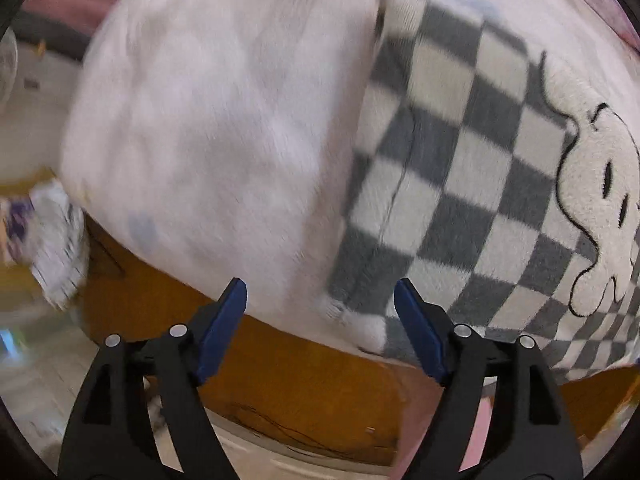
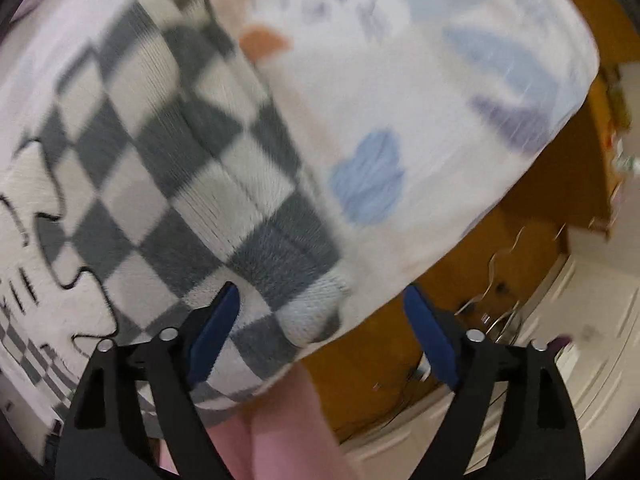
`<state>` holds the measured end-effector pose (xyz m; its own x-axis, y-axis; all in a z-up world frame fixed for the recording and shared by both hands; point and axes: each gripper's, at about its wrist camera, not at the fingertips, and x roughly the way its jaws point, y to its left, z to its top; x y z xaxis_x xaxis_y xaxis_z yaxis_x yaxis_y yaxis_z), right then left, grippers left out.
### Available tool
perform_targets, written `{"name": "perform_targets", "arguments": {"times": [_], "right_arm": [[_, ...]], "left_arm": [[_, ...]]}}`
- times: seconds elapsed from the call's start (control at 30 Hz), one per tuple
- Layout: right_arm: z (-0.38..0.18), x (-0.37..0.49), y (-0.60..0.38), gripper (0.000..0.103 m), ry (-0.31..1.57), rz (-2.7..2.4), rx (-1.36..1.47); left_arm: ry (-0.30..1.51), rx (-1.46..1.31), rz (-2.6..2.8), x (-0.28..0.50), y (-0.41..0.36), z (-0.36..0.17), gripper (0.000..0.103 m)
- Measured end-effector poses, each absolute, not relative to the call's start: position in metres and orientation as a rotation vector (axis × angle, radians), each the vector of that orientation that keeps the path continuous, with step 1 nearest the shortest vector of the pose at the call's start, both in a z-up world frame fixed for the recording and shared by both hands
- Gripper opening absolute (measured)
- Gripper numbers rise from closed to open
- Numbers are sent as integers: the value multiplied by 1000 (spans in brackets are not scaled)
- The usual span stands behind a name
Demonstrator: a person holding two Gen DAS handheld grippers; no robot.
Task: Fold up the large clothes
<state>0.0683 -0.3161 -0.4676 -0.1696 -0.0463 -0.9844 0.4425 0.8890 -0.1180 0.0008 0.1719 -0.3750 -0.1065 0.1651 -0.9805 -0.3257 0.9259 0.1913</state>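
A fleece garment (image 1: 460,152) in grey and white checks, with a cream cartoon patch outlined in black, lies folded on a white bedsheet (image 1: 220,120). My left gripper (image 1: 320,288) hangs open above its near corner (image 1: 360,320), blue pads apart and touching nothing. In the right wrist view the same garment (image 2: 160,168) fills the left side, its ribbed corner (image 2: 316,312) near the bed's edge. Over that corner my right gripper (image 2: 322,290) stands open, with no cloth pressed between its pads. Both views are blurred.
The bedsheet (image 2: 400,80) carries pastel blue and purple prints. An orange-brown wooden bed frame (image 1: 300,380) runs below the mattress, with pale floor (image 2: 580,340) beyond. A crumpled patterned cloth (image 1: 56,240) hangs at the left. A person's leg in pink (image 2: 280,420) is beneath the right gripper.
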Motion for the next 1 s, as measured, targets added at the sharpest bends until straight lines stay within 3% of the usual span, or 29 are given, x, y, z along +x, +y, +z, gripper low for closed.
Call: {"name": "perform_targets", "arguments": {"times": [0.1,0.17,0.2,0.27,0.33,0.47,0.63,0.7,0.73,0.77,0.8,0.87,1.0], "right_arm": [[-434,88,-297,82,1590,-336,259],[-423,101,-270,78,1557,-212,257],[-421,108,-256,71,1541,-142,259],[-420,138,-215,41,1525,13,272],[-433,158,-179,32,1547,128,303],[-444,205,-102,30,1522,256,251],[-503,253,-58,30,1598,217,118],[-499,264,-58,26,1642,245,99],[-494,265,-63,18,1648,254,117],[-486,267,-76,15,1631,221,88],[-481,270,-94,15,1600,114,-35],[-488,276,-144,15,1590,-37,-67],[-526,288,-237,6,1656,-86,283]], "left_arm": [[1571,-146,311,21,157,-355,75],[1554,-159,250,42,150,-353,61],[1544,-164,206,56,138,-355,52],[1539,-163,130,79,111,-368,40],[1536,-157,92,102,103,-381,32],[1528,-155,60,144,100,-419,32],[1562,-190,56,186,108,-471,34],[1584,-214,39,191,117,-461,26],[1565,-166,49,190,122,-453,16],[1553,-102,73,189,129,-447,15],[1542,-69,92,185,145,-442,15],[1531,-160,82,180,172,-445,3],[1549,-315,41,180,201,-465,3]]}}
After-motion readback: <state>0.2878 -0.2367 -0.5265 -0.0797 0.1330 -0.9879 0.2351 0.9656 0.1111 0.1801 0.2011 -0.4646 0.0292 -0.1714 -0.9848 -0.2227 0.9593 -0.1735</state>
